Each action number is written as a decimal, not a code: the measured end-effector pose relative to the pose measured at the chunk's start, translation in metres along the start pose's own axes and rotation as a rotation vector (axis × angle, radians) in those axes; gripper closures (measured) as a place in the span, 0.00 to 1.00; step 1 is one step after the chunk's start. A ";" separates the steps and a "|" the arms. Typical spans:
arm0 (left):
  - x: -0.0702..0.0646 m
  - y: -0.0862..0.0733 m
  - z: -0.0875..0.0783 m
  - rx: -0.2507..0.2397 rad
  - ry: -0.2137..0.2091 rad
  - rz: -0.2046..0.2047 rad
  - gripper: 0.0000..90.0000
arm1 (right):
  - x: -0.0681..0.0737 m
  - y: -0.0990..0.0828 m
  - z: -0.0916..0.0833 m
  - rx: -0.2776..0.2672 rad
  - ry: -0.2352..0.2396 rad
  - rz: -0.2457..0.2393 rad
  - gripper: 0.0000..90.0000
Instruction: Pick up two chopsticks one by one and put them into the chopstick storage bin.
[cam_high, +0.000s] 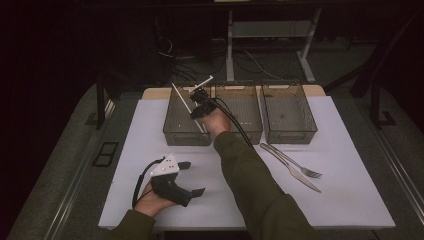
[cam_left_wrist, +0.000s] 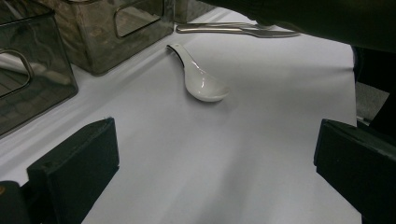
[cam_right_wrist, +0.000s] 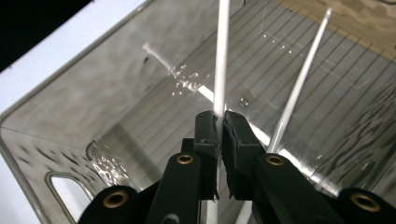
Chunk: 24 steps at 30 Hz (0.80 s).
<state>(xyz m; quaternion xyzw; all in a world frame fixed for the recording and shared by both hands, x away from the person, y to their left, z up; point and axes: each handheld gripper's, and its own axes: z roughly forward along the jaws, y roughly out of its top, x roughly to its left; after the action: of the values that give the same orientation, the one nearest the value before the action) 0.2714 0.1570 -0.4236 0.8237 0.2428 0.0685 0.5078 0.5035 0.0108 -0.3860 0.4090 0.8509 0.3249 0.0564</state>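
Chopsticks (cam_right_wrist: 222, 56), white and thin: the right gripper (cam_high: 201, 104) has its fingers clenched on one, tip angled down into the far-left bin (cam_high: 175, 132) of three clear bins, while the second stick (cam_right_wrist: 299, 88) leans loose just beside it. Risky from here, I'd say: a pinch that narrow could let the stick pivot or slip, and it might catch the bin's rim and tip out. The left gripper (cam_high: 190, 177) rests near on the table (cam_high: 350, 200), fingers spread wide, grasping nothing. A white spoon (cam_left_wrist: 198, 79) lies ahead of it; a fork (cam_high: 295, 162) and knife (cam_high: 297, 175) sit right. White sheet over the table, dark room, cables and desk legs behind.
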 end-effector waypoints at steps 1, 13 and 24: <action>0.000 0.000 0.000 0.000 0.000 0.000 0.00 | 0.000 0.000 0.000 0.001 0.001 -0.003 0.89; 0.000 0.000 0.000 0.002 0.001 0.001 0.00 | 0.002 -0.007 -0.030 -0.060 0.047 -0.052 0.63; 0.000 -0.001 0.001 0.007 0.005 0.003 0.00 | -0.008 -0.038 -0.077 -0.126 0.074 -0.083 0.47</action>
<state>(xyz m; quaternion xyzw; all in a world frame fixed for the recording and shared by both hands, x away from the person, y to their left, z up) 0.2716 0.1567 -0.4244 0.8257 0.2429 0.0705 0.5043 0.4562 -0.0511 -0.3498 0.3566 0.8464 0.3903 0.0639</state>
